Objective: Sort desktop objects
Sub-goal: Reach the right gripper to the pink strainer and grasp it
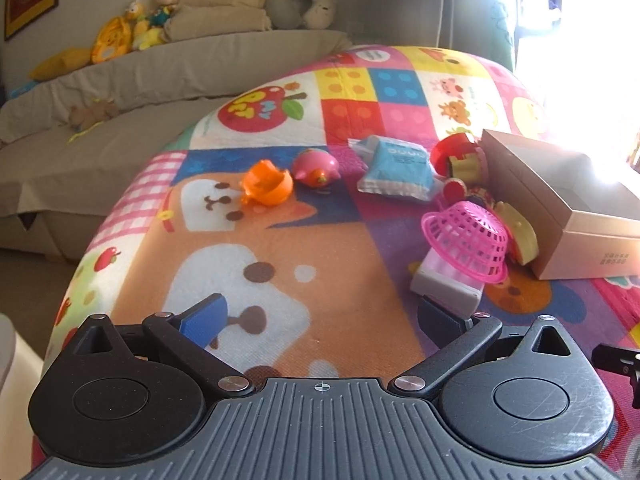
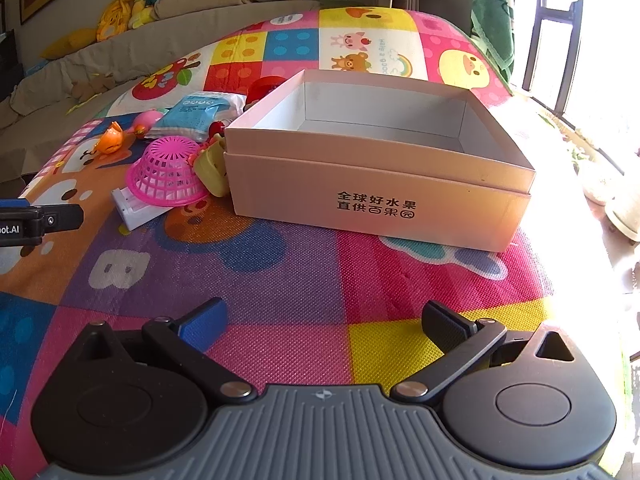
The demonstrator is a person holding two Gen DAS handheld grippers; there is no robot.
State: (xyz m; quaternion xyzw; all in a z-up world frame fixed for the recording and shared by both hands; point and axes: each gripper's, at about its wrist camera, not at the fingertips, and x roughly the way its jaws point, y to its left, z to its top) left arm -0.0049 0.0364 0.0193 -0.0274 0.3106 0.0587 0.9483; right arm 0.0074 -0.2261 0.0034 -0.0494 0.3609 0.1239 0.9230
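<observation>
Toys, among them a pink plastic mesh basket point(image 2: 166, 172), lie beside the open beige cardboard box point(image 2: 380, 184); left gripper point(image 1: 320, 314) and right gripper point(image 2: 324, 320) both gape, holding nothing.

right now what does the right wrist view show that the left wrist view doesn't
Only the right wrist view looks into the open box: its bare white interior and the black printed characters on its front. Only the left wrist view shows the pink pig toy whole and the orange toy close up. Both show the pink basket upside down on a white block, the blue packet, and open grippers.
</observation>
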